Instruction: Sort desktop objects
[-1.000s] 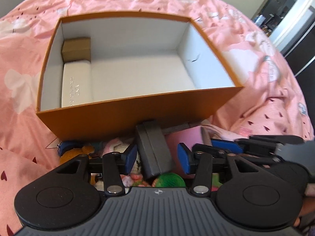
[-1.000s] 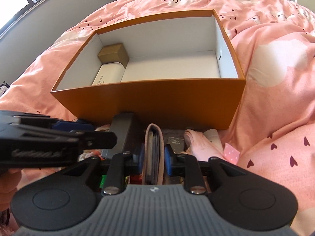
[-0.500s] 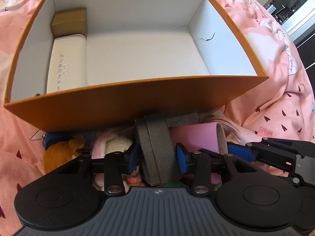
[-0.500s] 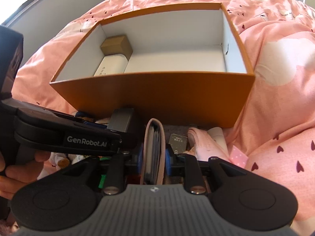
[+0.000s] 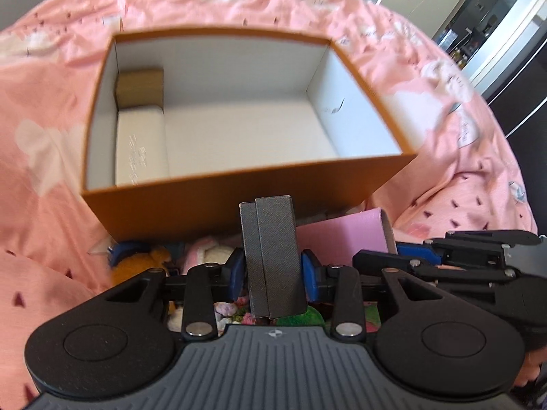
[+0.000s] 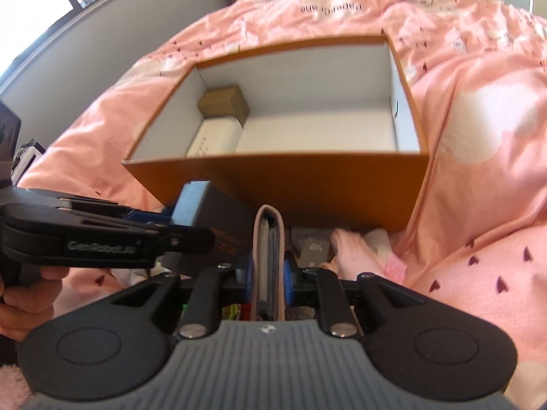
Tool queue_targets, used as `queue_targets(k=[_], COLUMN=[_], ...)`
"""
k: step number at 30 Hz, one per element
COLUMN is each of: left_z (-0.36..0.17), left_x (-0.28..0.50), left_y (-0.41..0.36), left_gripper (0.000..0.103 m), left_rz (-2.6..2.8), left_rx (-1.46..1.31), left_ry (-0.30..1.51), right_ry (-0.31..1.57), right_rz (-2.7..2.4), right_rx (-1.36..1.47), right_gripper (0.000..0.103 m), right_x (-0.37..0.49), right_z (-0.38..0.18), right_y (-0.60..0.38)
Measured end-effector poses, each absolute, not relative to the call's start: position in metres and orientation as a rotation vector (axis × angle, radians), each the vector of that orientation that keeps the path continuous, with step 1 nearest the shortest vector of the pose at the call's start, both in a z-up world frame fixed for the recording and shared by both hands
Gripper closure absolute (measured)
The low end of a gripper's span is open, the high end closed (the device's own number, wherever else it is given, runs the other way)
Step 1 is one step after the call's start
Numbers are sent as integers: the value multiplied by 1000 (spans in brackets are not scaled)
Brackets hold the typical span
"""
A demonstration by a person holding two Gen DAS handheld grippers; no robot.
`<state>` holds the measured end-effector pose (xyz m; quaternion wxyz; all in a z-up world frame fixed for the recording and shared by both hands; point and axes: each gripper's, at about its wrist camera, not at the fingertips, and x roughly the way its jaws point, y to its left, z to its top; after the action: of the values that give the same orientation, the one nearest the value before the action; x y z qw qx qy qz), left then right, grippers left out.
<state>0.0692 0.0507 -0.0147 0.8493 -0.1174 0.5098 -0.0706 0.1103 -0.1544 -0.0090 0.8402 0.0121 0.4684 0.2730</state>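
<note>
The left gripper (image 5: 272, 270) is clenched on a stiff dark case (image 5: 272, 256), the right gripper (image 6: 267, 278) on a probably floppy pink wallet (image 6: 267, 259), both before the orange box's (image 5: 239, 201) near wall.

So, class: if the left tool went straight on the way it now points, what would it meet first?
Probably the near orange wall of the box. The left tool, shut on the dark grey case, points at that wall; depth is unclear, so it might clear the rim.
</note>
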Motion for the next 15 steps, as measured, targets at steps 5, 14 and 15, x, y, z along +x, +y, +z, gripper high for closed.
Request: queue_targets(k=[5,14,15], left_z=[15,69,75], left_x=[58,52,55], left_y=[57,80,83], left_gripper=[64,64,64], left_rz=[-141,-157,-154], left_rx=[-244,-279,-278], left_ry=[1002,876,857], right_ry=[931,804,781], right_rz=[612,711,712], right_rx=[32,11,8], right_gripper=[85,85,85], right_x=[108,112,114], right_z=[18,77,83], right_y=[-157,-155,-154])
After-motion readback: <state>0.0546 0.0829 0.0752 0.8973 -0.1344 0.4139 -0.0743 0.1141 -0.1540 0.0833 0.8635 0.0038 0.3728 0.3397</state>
